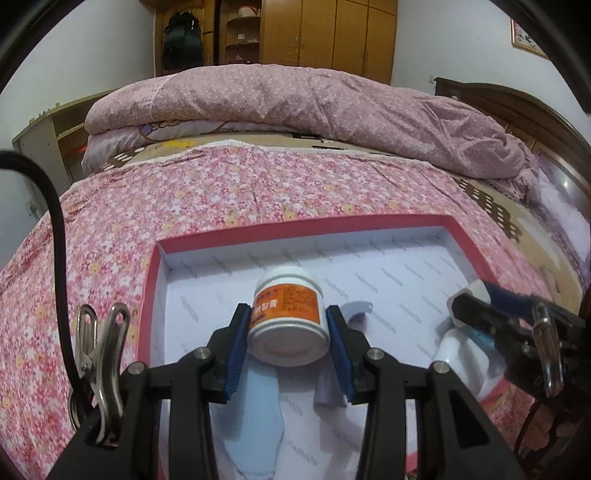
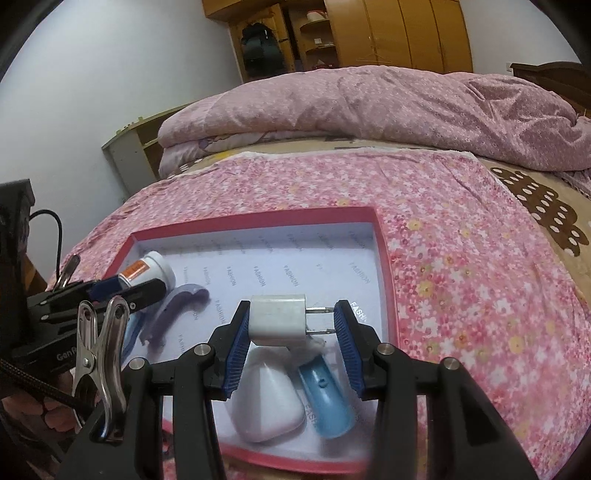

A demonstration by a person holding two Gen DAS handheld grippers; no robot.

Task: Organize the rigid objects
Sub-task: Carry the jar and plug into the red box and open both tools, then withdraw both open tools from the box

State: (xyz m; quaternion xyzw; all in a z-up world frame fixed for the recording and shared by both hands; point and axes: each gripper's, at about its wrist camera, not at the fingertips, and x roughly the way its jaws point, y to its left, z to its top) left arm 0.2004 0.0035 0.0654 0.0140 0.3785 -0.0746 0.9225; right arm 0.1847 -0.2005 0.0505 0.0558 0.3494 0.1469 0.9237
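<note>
A red-rimmed box (image 1: pixel 258 230) with a white printed lining lies on the bed; it also shows in the right wrist view (image 2: pixel 386 266). My left gripper (image 1: pixel 286 326) is shut on a white jar with an orange label (image 1: pixel 286 317), held on its side over the box. The jar also shows in the right wrist view (image 2: pixel 153 271). My right gripper (image 2: pixel 291 326) is shut on a white plug adapter (image 2: pixel 277 319), its prongs against the right finger. In the left wrist view the right gripper (image 1: pixel 476 306) sits at the box's right side.
Inside the box lie a white rounded case (image 2: pixel 267 402), a blue curved piece (image 2: pixel 327 398), a purple curved piece (image 2: pixel 173 312) and a pale blue flat piece (image 1: pixel 255 424). A folded pink quilt (image 1: pixel 295 107) lies across the bed behind. Wooden wardrobes (image 1: pixel 328 33) stand at the back.
</note>
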